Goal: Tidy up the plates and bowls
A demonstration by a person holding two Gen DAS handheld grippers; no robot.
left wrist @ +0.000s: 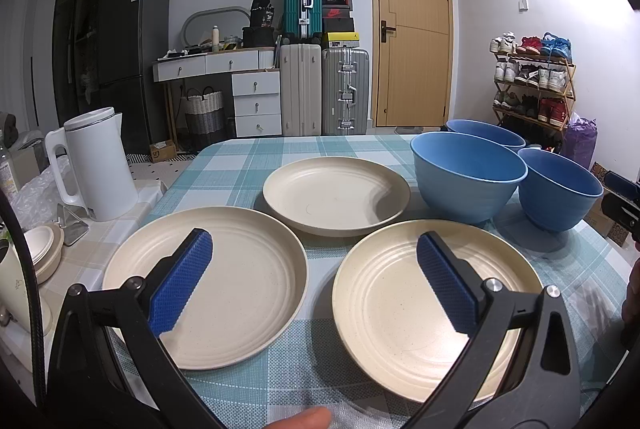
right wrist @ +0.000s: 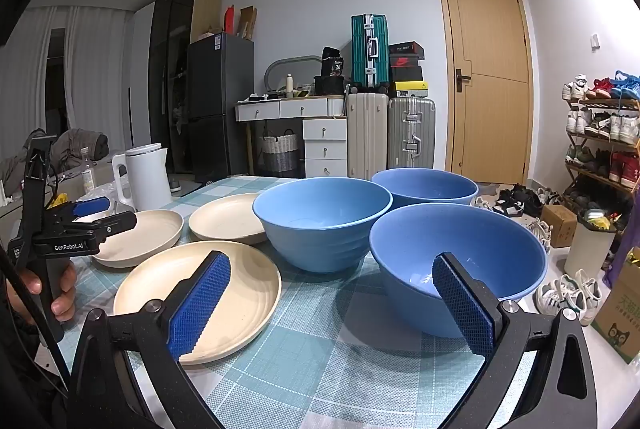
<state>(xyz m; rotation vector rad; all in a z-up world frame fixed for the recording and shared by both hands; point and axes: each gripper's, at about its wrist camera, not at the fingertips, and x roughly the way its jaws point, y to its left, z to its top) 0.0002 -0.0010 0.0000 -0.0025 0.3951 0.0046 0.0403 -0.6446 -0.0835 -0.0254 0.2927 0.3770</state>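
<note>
Three cream plates and three blue bowls sit unstacked on the table, bowls toward its right edge, as the left gripper and right gripper hover wide open and empty over light, stiff, likely slick dishes best pinched at the rim.

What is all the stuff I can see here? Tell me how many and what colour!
Round cream plates: three, cream, spread singly on the left of the table.
Deep blue bowls: three, blue, grouped on the right, none stacked.
Checked tablecloth: one, teal and white, covering the table.
White electric kettle: one, white, left of the table.
Suitcases: three, teal, cream and grey, by the far wall.
Wooden door: one, tan, far wall.
Shoe rack: one, wooden, far right.
Left gripper: black with blue pads, open over the near plates.
Right gripper: same colours, open.
</note>
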